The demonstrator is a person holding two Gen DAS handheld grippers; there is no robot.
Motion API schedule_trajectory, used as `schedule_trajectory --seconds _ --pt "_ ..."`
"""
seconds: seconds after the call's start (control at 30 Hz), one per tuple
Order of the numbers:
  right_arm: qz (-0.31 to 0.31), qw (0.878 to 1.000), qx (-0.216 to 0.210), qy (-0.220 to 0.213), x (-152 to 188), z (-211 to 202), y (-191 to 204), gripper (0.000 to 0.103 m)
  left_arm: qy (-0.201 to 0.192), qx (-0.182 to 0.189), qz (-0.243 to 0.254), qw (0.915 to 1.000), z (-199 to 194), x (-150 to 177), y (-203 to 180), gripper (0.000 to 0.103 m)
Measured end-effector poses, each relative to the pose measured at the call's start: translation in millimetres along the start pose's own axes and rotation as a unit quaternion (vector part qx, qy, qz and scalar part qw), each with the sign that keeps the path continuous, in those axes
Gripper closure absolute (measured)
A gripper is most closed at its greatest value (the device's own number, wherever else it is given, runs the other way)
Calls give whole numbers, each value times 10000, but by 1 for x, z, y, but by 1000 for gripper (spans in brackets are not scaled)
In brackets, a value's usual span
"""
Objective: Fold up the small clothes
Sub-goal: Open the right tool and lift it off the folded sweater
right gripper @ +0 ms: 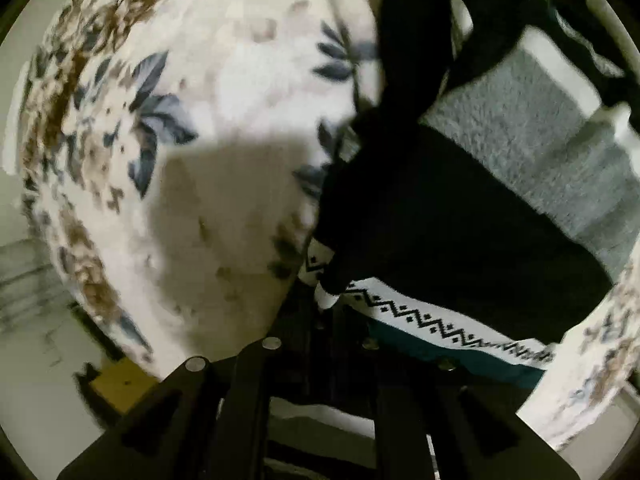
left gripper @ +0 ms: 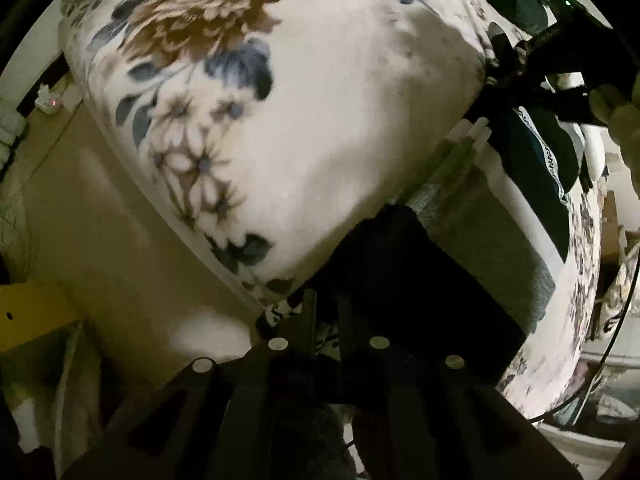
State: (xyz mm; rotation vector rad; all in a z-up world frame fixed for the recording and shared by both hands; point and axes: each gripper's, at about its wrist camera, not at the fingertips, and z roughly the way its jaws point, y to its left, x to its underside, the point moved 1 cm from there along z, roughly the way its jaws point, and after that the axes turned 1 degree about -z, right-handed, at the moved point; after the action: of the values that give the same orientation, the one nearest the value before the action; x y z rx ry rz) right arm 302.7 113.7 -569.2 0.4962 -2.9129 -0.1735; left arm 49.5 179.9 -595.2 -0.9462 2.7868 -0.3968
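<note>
A black knit garment point(left gripper: 400, 280) with a white zigzag band lies on a floral blanket point(left gripper: 320, 100). At the bottom of the left wrist view, my left gripper point(left gripper: 326, 318) is shut on a black-and-white patterned edge point(left gripper: 280, 316) of it. In the right wrist view the same garment point(right gripper: 440, 220) shows its zigzag band point(right gripper: 420, 316) above a teal part point(right gripper: 440, 354). There my right gripper point(right gripper: 326, 312) pinches a white cuff-like corner point(right gripper: 326, 296). A long black part point(right gripper: 408, 52) runs up and away. My right gripper's dark body point(left gripper: 520, 76) appears at the upper right of the left wrist view.
Grey fluffy fabric point(right gripper: 540, 152) lies under and beside the black garment, also grey fabric point(left gripper: 480, 224). A gloved hand point(left gripper: 616, 112) holds the right tool. The blanket drops off at the bed's edge to a pale floor point(left gripper: 120, 240); a yellow object point(left gripper: 36, 312) sits low left.
</note>
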Motion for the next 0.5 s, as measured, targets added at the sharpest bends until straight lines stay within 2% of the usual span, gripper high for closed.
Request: schedule_trajectory --seconds 0.07,0.1,0.17,0.2,0.23,0.27,0.37,0.5 --pt "169 9978 -632 96 5 -9 -17 56 -36 -101 83 9999 -10 -6 -5 90" --pt "272 9964 -803 49 9 -17 -27 51 -99 -98 119 9998 -17 -11 -9 85" --pt "400 9942 -985 -129 16 -36 -50 49 -178 -116 111 9997 -28 -23 -16 69" --pt "465 9929 -1074 -230 20 -45 -63 48 -256 -40 97 9996 -34 -33 -23 57" --pt "555 9912 -1156 -337 23 -55 -77 43 -329 41 86 9994 -39 -42 -29 48" --pt "657 9893 -1223 -459 25 -64 -93 38 -413 147 92 9990 -42 -51 -36 46" --pt "919 9843 -1251 -843 21 -95 -154 37 -625 502 266 9964 -45 -94 -75 45" --pt "1475 9731 -1289 -1216 9 -116 -235 37 -960 862 836 9881 -40 -168 -156 45"
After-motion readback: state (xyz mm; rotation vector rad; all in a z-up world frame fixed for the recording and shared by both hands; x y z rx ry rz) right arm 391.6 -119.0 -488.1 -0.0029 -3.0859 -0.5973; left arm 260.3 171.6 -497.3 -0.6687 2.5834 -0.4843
